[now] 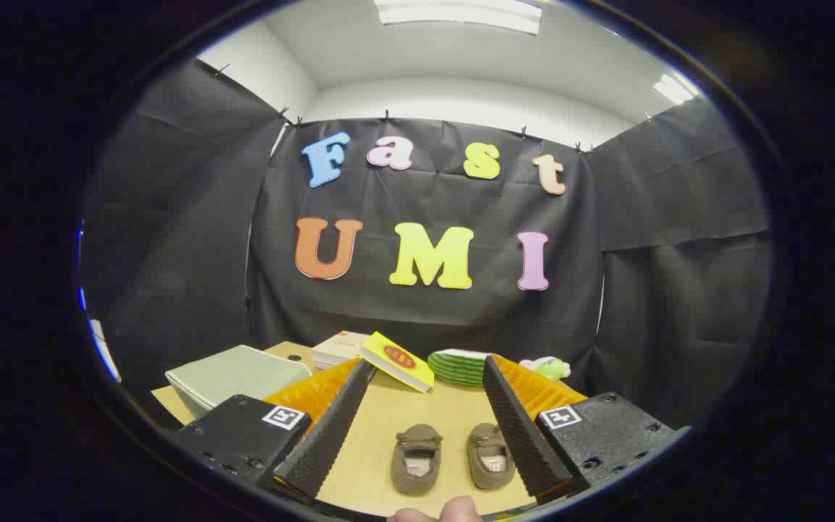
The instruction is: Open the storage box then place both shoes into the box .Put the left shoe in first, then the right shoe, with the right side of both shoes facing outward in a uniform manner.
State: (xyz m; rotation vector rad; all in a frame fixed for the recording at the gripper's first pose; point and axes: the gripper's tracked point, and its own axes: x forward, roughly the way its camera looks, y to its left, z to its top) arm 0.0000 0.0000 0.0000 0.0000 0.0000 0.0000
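Presently, your gripper (422, 377) hangs above the tabletop (381, 435) with its jaws spread wide and released, grasping nothing. Between the jaws, near their base, stand the two brown slip-on shoes, toes pointing away from you and openings toward you: the left shoe (416, 458) sits about midway between the jaws, the right shoe (491, 455) sits just beside the right-hand jaw, partly overlapped by it. The shoes stand side by side, close but apart, both upright on their soles.

Beyond the jaw tips, a yellow book (397, 360) with a red oval on its cover lies tilted, its far edge raised. Just behind it to the left rests a pale cardboard carton (338, 348). To the right of the book sits a stack of green plates (461, 368), and beyond that a small green and pink soft toy (548, 367). Outside the left-hand jaw lies the grey-green storage box (236, 375), lid closed. A fingertip (454, 511) shows at the base of the jaws.
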